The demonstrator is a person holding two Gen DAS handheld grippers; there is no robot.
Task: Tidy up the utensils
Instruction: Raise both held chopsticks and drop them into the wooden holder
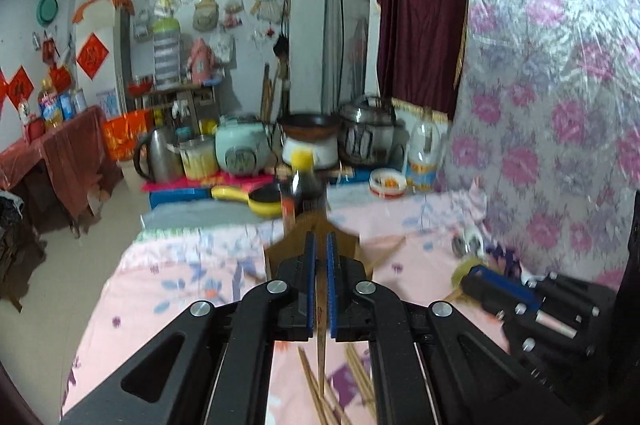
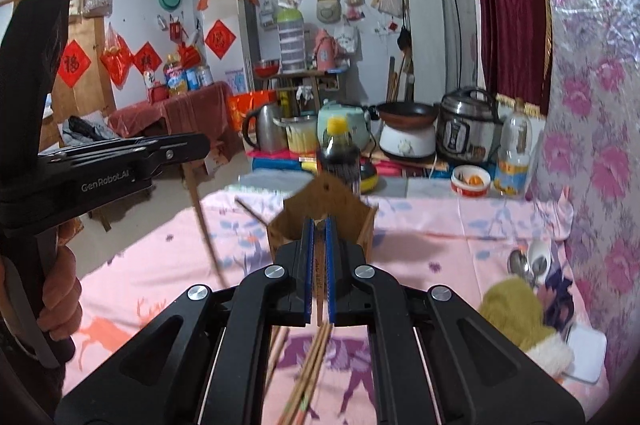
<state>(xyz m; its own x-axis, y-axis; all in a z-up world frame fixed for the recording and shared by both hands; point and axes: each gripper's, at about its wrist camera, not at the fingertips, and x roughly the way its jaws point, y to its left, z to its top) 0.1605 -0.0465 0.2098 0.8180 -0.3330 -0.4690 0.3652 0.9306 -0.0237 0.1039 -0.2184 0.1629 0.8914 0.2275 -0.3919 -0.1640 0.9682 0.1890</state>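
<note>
A brown wooden utensil holder [image 1: 316, 245] [image 2: 324, 221] stands on the pink cloth just ahead of both grippers. My left gripper [image 1: 320, 245] is shut on a chopstick [image 1: 321, 345] that hangs down between its blue pads; in the right wrist view the left gripper [image 2: 188, 149] holds that chopstick [image 2: 204, 225] slanting down. My right gripper [image 2: 319, 229] is shut on a chopstick [image 2: 319, 289] close to the holder's rim; it also shows in the left wrist view [image 1: 480, 275]. Several loose chopsticks [image 2: 308, 377] [image 1: 320, 397] lie on the cloth below the grippers.
Metal spoons [image 2: 528, 261] and a yellow-green cloth [image 2: 516, 309] lie at the right by the floral wall. A dark sauce bottle [image 2: 338, 153], a yellow pan [image 1: 256, 201], cookers and a kettle stand behind the holder. The table's left edge drops to the floor.
</note>
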